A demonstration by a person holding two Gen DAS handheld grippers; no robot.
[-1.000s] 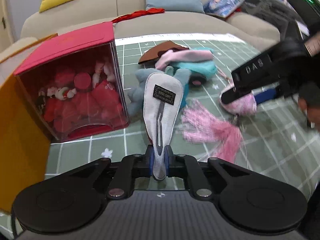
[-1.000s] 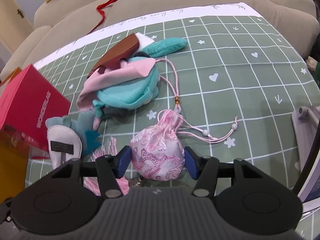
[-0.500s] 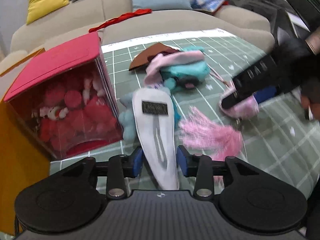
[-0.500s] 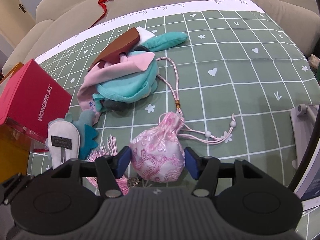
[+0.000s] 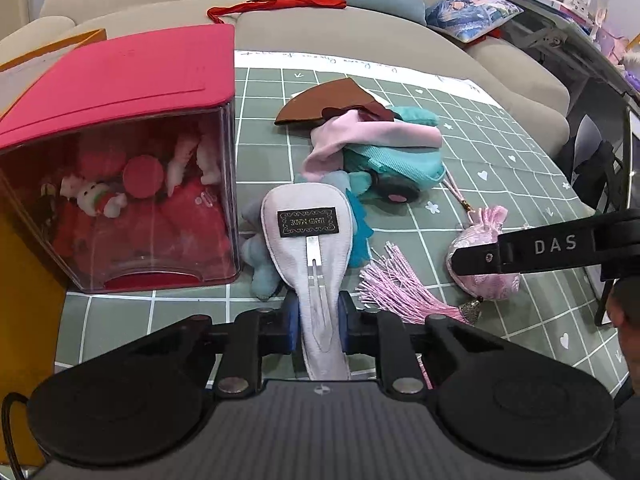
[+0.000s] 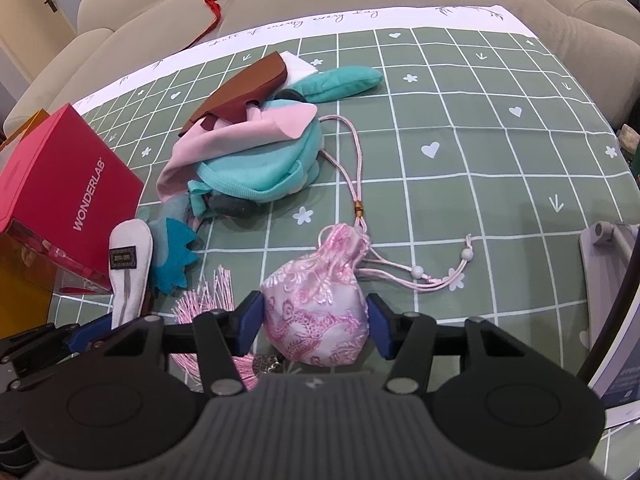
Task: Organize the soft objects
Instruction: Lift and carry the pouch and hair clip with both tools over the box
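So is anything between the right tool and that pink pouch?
Nothing visible. The pink pouch already sits between the open fingers of the right tool, with the pink tassel off to its left.

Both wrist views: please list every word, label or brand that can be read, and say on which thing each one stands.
"WONDERLAB": white letters on the side of the red box.
"DAS": on the black finger of the right gripper, seen from the left wrist view.
"HAND MADE": black label on the grey pouch, seen upside down.
Cursive line on the white border of the green mat: too blurred to read.
No numbers seen.
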